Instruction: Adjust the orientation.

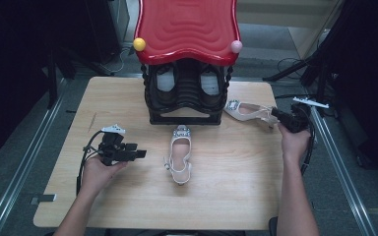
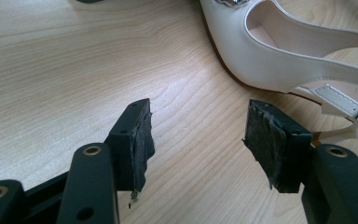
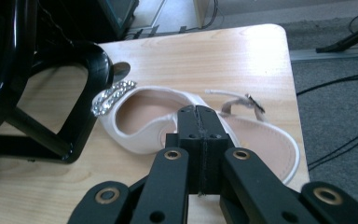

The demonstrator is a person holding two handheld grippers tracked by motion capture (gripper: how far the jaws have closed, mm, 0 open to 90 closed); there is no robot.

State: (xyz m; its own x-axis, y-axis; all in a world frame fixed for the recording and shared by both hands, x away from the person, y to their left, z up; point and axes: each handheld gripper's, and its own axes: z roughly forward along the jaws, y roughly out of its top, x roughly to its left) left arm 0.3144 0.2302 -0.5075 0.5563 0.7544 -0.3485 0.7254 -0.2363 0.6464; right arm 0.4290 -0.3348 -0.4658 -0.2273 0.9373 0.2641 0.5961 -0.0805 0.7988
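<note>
The right gripper [image 3: 200, 116], jaws pressed together on the side wall of one white shoe [image 3: 142, 123] at the table's far right (beside the black rack [image 1: 184, 91], presumably its destination), while the left gripper [image 2: 198, 140] waits spread-jawed beside the other shoe [image 1: 179, 157] mid-table.

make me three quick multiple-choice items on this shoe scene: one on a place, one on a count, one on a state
1. Where does the black shoe rack stand?
A. at the table's far edge
B. by the left hand
C. on the floor

2. How many white slingback shoes are on the table?
A. one
B. two
C. four

3. How do the left tool's jaws stand?
A. clamped on a strap
B. shut on nothing
C. apart on nothing

Answers: 1 A, it stands at the far middle under a red top; 2 B, one shoe at centre, another by the right tool; 3 C, bare wood shows between the pads.
</note>
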